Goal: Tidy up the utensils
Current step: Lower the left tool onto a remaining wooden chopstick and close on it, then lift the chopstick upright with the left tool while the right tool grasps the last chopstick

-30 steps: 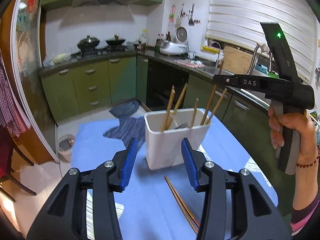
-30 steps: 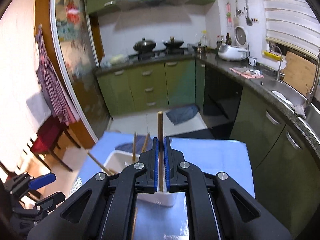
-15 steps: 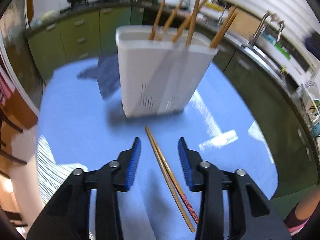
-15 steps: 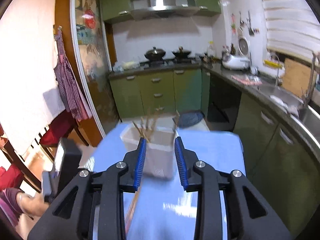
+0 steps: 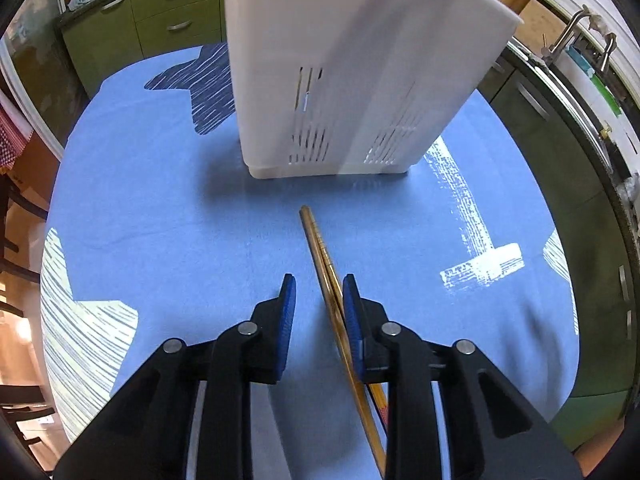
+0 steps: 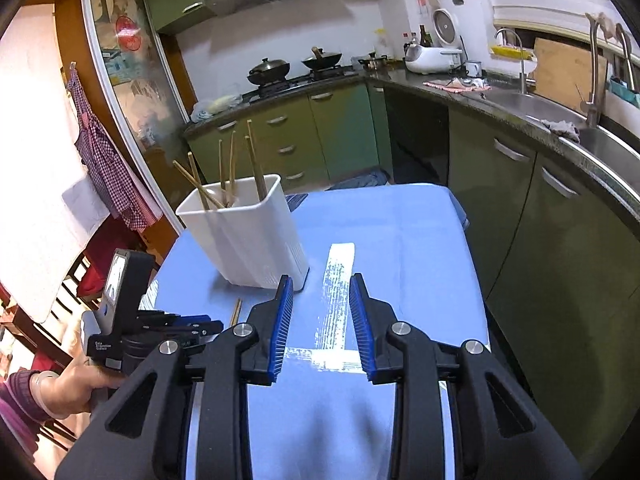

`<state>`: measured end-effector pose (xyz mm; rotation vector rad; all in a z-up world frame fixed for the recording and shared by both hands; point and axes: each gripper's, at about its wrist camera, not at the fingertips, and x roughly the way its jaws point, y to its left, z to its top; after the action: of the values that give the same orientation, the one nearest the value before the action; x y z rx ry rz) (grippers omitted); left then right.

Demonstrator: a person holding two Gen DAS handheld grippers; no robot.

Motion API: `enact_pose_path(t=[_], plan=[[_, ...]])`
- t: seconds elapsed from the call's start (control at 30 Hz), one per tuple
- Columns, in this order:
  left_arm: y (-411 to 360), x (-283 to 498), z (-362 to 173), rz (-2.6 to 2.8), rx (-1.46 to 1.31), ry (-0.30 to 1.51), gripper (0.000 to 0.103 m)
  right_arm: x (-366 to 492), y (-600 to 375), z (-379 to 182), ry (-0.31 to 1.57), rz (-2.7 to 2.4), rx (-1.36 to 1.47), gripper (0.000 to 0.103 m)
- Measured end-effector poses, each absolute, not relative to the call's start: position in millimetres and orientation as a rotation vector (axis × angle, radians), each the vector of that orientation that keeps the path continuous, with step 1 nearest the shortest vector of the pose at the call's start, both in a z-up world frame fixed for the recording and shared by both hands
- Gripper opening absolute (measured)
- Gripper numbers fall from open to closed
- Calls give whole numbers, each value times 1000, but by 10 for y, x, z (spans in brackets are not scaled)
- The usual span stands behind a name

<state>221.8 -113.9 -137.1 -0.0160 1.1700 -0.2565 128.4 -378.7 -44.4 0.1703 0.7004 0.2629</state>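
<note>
A white slotted utensil holder (image 5: 352,80) stands on the blue tablecloth (image 5: 160,208) and holds several wooden chopsticks (image 6: 232,168); it also shows in the right wrist view (image 6: 256,236). A pair of chopsticks (image 5: 320,252) lies on the cloth in front of it. My left gripper (image 5: 319,294) is open and low over the cloth, with the pair between its fingers, close to the right finger. My right gripper (image 6: 321,300) is open and empty, above the table to the right of the holder. The left gripper (image 6: 168,324) shows at its lower left.
The table's edges fall off to green kitchen cabinets (image 6: 344,128) behind and to the right. A sink and counter (image 6: 540,104) run along the right. Chairs and a checked apron (image 6: 104,160) are on the left.
My left gripper dropped from above the holder down to the chopsticks on the cloth. My right gripper let go of its chopstick, opened and pulled back to the right of the holder.
</note>
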Motion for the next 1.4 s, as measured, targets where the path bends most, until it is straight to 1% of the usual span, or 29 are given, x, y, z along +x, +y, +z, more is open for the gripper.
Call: enact_pose_path(t=[0.4, 0.5, 0.53, 0.57, 0.73, 0.77, 0.83, 1.0, 1.13, 1.3, 1.37, 1.4], plan=[[-1186, 2309, -1521, -217, 23, 1221, 21, 1344, -3728, -505, 723, 279, 177, 30], [-1220, 2313, -1543, -216, 44, 1219, 16, 1366, -3718, -495, 726, 281, 176, 31], [-1236, 2316, -1546, -218, 51, 1214, 11, 1374, -3704, -495, 728, 282, 175, 31], [-1263, 2309, -1549, -220, 53, 1212, 9, 1374, -3684, -499, 731, 282, 173, 31], [-1199, 2322, -1508, -233, 26, 1192, 5, 1425, -3581, -578, 769, 277, 147, 31], [-1174, 2319, -1473, -235, 23, 1179, 5, 1450, -3551, -611, 785, 274, 139, 31], [-1083, 2275, -1345, -236, 20, 1125, 5, 1486, -3519, -676, 807, 268, 126, 35], [-880, 2048, -966, -260, -10, 999, 5, 1635, -3246, -940, 885, 281, 78, 35], [-741, 1767, -629, -264, -4, 858, 5, 1804, -2893, -1204, 963, 317, 32, 35], [-645, 1439, -398, -264, 14, 727, 5, 2068, -2431, -1531, 1070, 359, -17, 35], [-618, 1331, -343, -266, 26, 688, 5, 2176, -2230, -1651, 1108, 368, -44, 34], [-604, 1286, -325, -268, 32, 673, 5, 2219, -2148, -1692, 1121, 372, -58, 30]])
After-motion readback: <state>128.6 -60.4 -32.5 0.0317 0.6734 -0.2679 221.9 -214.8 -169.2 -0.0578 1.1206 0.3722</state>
